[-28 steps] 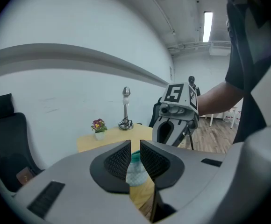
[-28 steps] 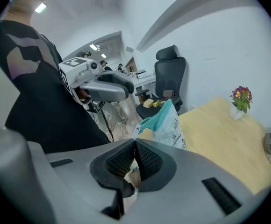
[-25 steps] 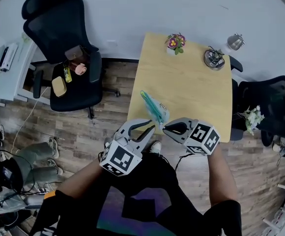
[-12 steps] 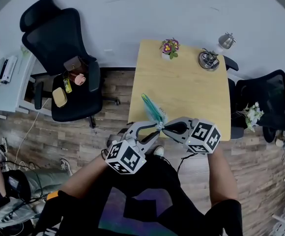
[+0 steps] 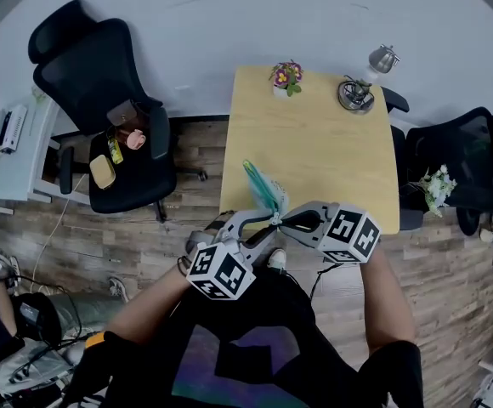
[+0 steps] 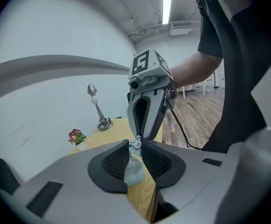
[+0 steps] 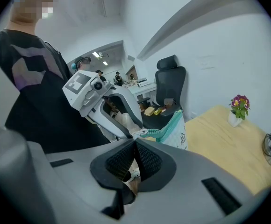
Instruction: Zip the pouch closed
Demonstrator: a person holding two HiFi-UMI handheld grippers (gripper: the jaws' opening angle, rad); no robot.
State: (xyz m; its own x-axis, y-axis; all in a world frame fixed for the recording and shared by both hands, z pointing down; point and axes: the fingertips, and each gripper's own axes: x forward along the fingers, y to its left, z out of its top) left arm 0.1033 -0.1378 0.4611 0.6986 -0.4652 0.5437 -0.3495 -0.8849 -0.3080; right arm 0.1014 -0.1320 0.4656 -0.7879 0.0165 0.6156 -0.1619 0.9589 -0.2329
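Observation:
A pale pouch (image 5: 265,189) with a teal zipper hangs in the air over the near edge of the wooden table (image 5: 314,143). My left gripper (image 5: 269,223) is shut on the pouch's near end, and checked fabric (image 6: 132,169) shows between its jaws. My right gripper (image 5: 282,222) faces it tip to tip, shut at the metal zipper pull (image 7: 136,135). In the right gripper view the teal zipper runs from the pull to the pouch (image 7: 175,133). The left gripper view shows the pull (image 6: 135,143) right under the right gripper (image 6: 138,135).
A small pot of flowers (image 5: 286,76) and a desk lamp (image 5: 355,92) stand at the table's far edge. One black office chair (image 5: 102,100) with small items on its seat is to the left, another (image 5: 459,177) to the right. A person (image 5: 17,338) is at lower left.
The left gripper has closed in on the right one until the tips meet at the pouch's near end. The pouch stays lifted. The person at lower left has shifted.

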